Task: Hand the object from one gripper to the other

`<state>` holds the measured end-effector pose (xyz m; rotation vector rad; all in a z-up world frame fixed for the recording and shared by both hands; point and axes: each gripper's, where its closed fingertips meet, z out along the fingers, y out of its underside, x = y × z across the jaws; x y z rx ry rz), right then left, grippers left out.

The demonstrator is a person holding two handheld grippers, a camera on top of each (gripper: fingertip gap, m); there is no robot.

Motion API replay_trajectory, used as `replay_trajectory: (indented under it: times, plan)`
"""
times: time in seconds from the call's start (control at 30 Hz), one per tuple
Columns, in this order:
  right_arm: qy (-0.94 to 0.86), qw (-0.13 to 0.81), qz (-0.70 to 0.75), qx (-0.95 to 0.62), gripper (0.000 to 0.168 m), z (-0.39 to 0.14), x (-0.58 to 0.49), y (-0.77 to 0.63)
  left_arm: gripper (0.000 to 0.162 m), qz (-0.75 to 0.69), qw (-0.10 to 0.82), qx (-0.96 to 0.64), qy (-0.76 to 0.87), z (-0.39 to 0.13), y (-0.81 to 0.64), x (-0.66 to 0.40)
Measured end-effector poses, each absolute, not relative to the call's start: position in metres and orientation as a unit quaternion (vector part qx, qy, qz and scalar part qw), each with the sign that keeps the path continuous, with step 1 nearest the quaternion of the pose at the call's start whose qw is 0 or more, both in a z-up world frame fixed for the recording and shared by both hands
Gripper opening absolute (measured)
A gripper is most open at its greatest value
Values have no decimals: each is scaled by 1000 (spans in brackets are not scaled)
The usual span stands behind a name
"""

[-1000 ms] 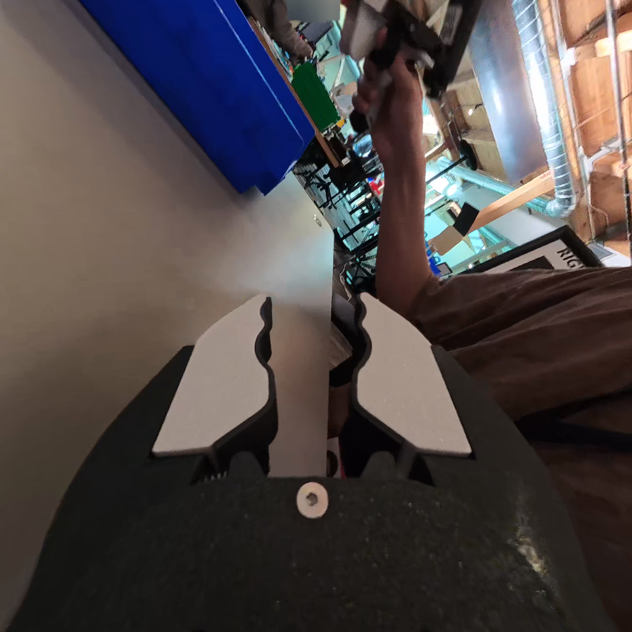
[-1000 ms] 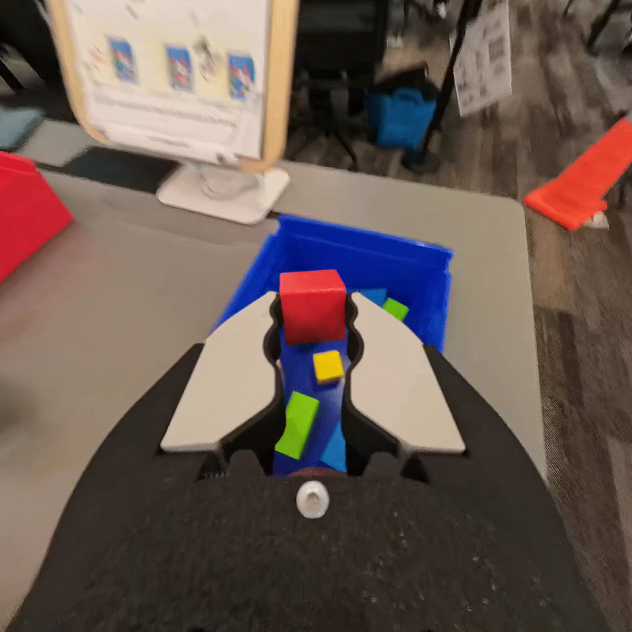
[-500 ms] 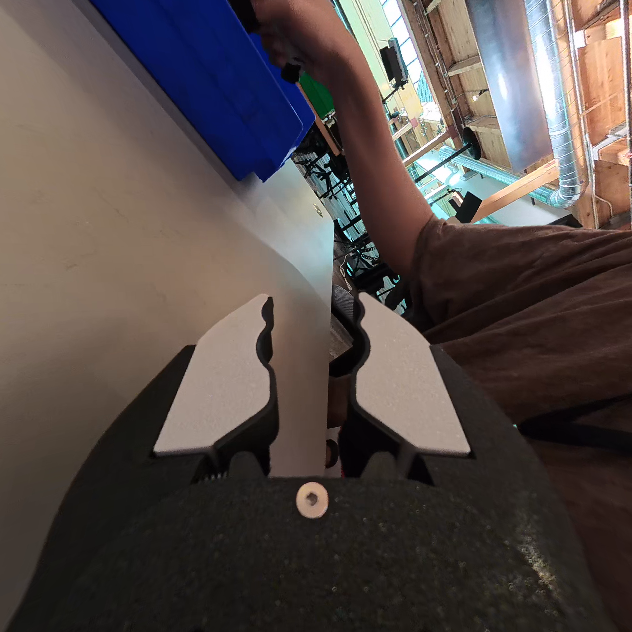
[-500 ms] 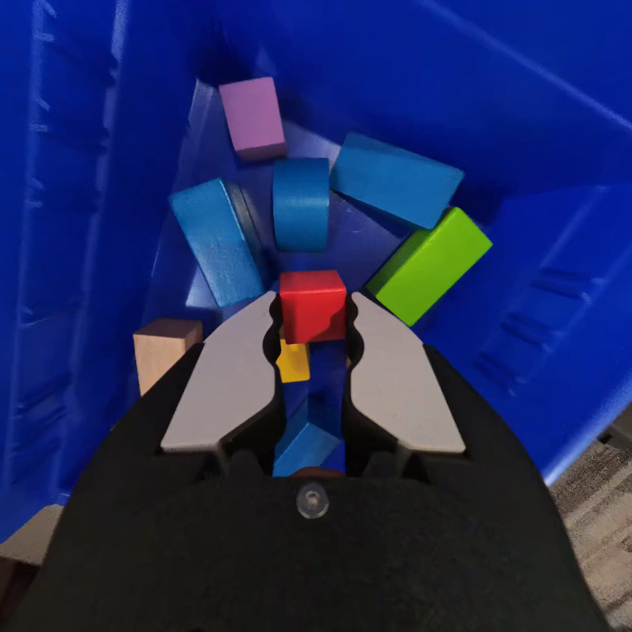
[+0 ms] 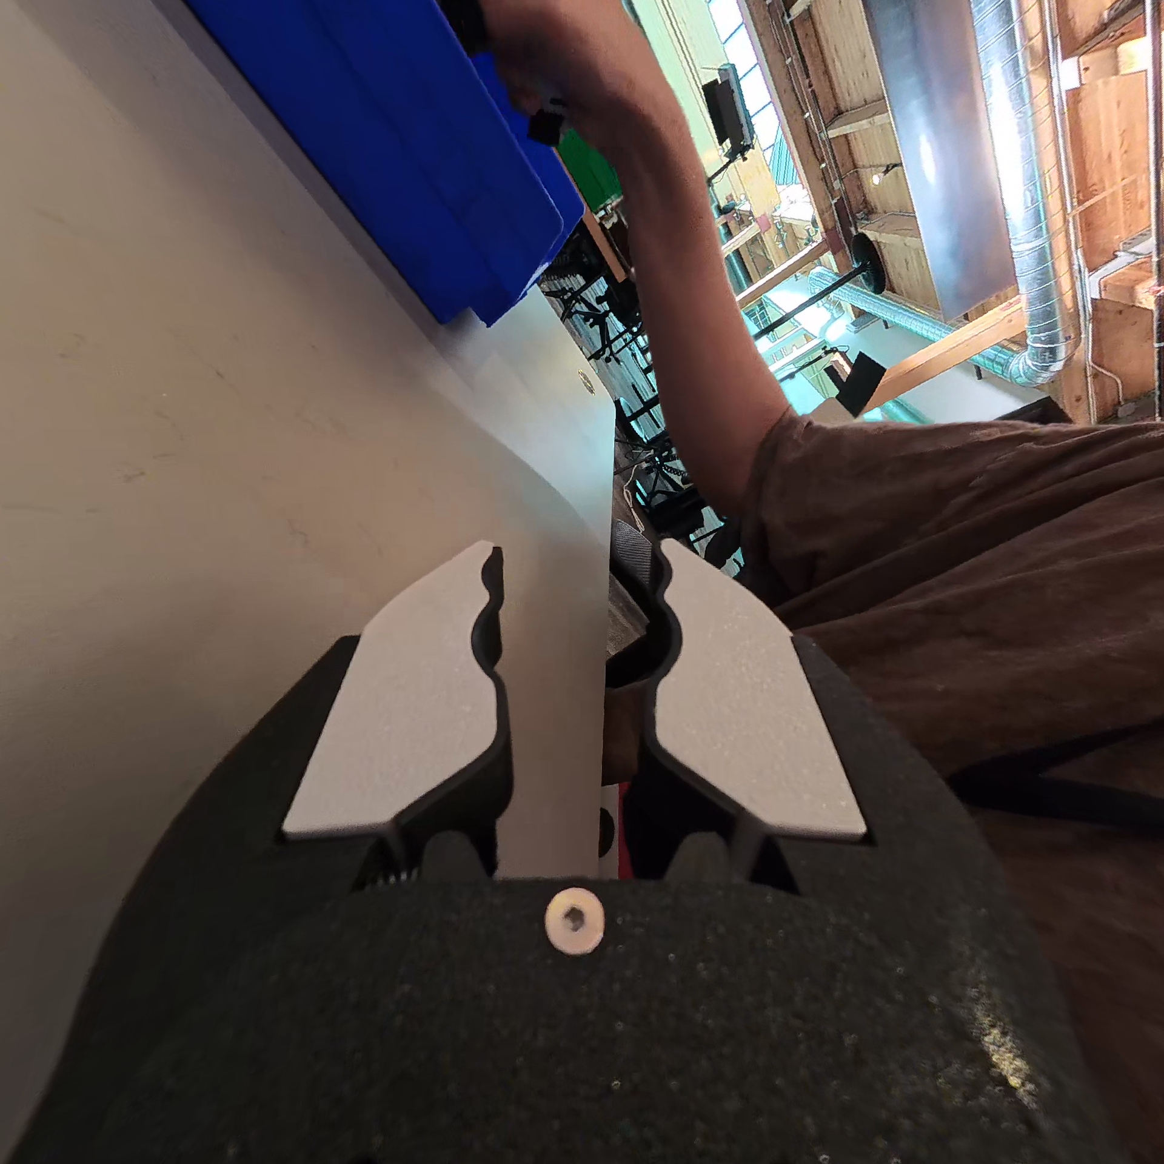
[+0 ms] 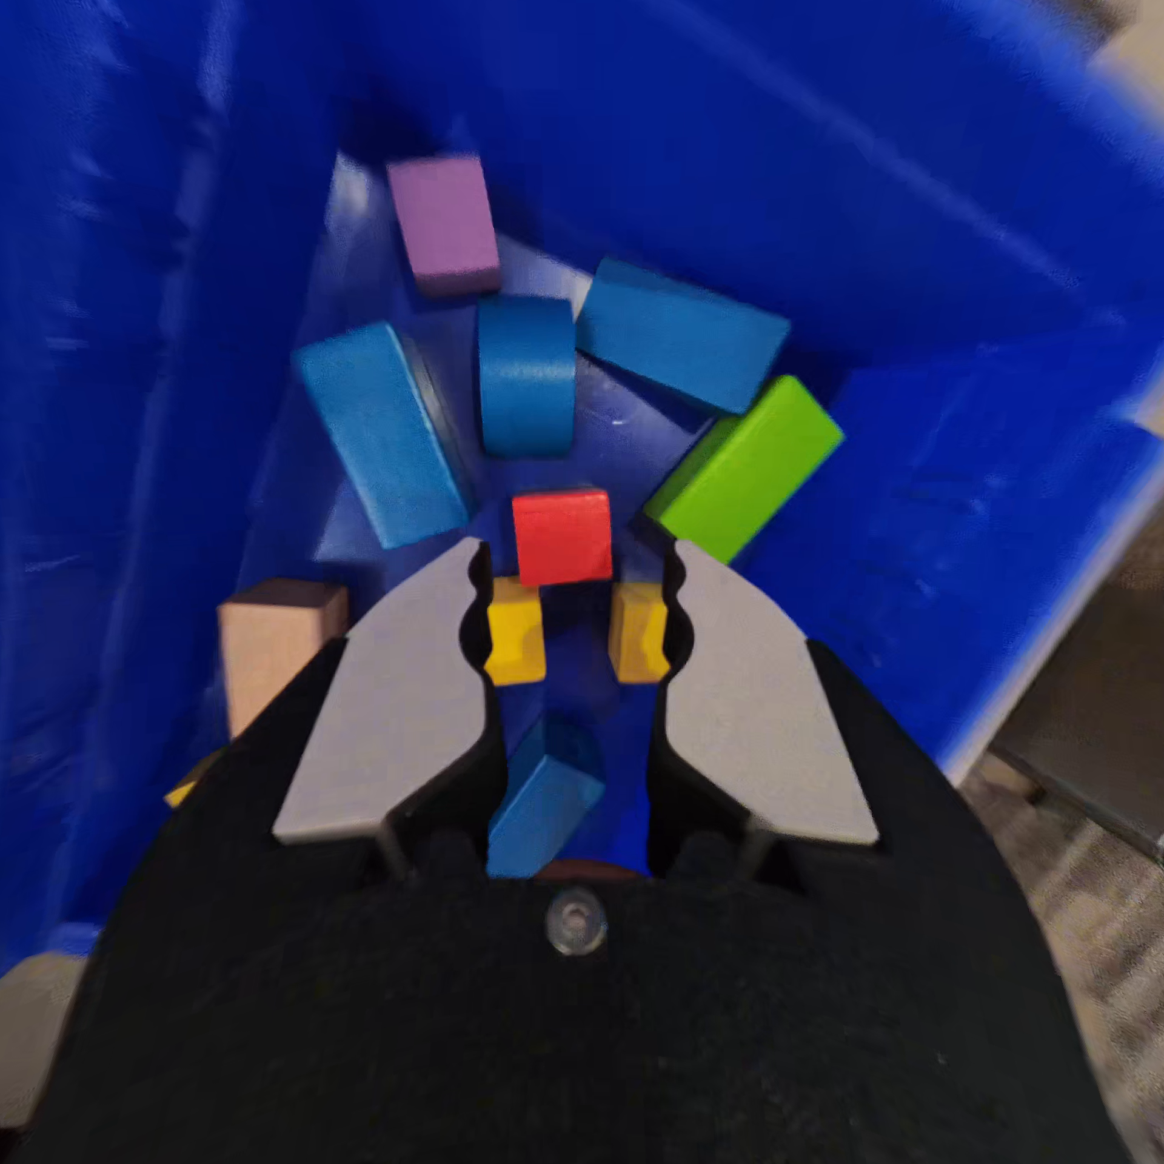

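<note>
The right tool [image 6: 576, 557] gaped wide and empty inside the blue plastic bin [image 6: 882, 208]; the small red wooden cube [image 6: 562, 535] lay just beyond its fingertips, untouched. The left tool [image 5: 579, 560] stood open beside the tabletop [image 5: 189, 441].

Readable text: none — neither view shows any.
Blocks and bin: plain colours — no marks.

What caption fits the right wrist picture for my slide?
Right gripper, jaws open, above a red cube among colored blocks in the blue bin.
</note>
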<state>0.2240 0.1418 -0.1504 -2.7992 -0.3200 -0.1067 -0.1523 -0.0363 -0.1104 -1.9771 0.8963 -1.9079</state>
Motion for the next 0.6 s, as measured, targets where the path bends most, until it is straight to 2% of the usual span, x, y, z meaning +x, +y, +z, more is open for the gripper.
replay_trajectory:
  times: [0.17, 0.27, 0.47, 0.6]
  plan:
    - [-37, 442, 27, -896, 45, -44, 205, 98, 42, -638, 131, -689, 319, -116, -37, -155]
    - [-2, 563, 49, -825, 44, -34, 186, 49, 43, -608, 145, -705, 335, -124, -35, -154]
    - [83, 657, 65, -747, 44, -86, 144, -29, 43, -547, 171, -730, 373, -136, -34, -151]
    - [74, 680, 82, -725, 44, -82, 125, -42, 42, -507, 190, -750, 380, -124, -30, -154]
